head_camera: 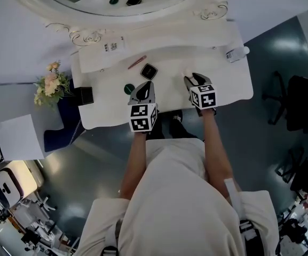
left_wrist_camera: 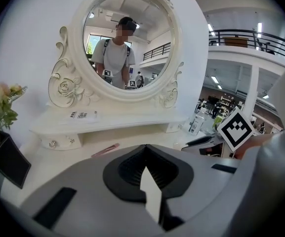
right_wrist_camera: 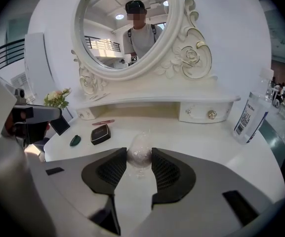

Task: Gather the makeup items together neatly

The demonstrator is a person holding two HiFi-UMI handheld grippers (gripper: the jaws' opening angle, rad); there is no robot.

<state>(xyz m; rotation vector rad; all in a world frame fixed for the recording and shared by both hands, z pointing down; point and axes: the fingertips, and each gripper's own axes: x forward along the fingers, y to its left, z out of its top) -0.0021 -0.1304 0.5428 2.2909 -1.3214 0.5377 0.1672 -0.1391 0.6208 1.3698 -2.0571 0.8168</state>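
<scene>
1. Your right gripper (right_wrist_camera: 139,152) has its jaws fairly wide apart, closed on a small rounded item in clear wrap (right_wrist_camera: 140,158). Only the front of the pads catches it, above the white dressing table (head_camera: 226,87). The wrap looks slippery, so a jolt or a slackened squeeze could let the item drop and roll toward the table's near edge.
2. Your left gripper (left_wrist_camera: 145,149) is fully closed with nothing in it, so it can't catch a slip.
3. The other makeup lies to the left: a black compact (right_wrist_camera: 100,134), a dark green piece (right_wrist_camera: 75,140) and a pink pencil (right_wrist_camera: 102,122). Setting the wrapped item down hard among them could send the pencil rolling.
4. Your left gripper hangs just beside the green piece and the compact, between your right gripper and that cluster. The two grippers could collide there.
5. A clear bottle (right_wrist_camera: 251,113) stands well apart at the right. A black box (head_camera: 85,95) and flowers (head_camera: 50,85) sit at the left end. None of these blocks the way.
</scene>
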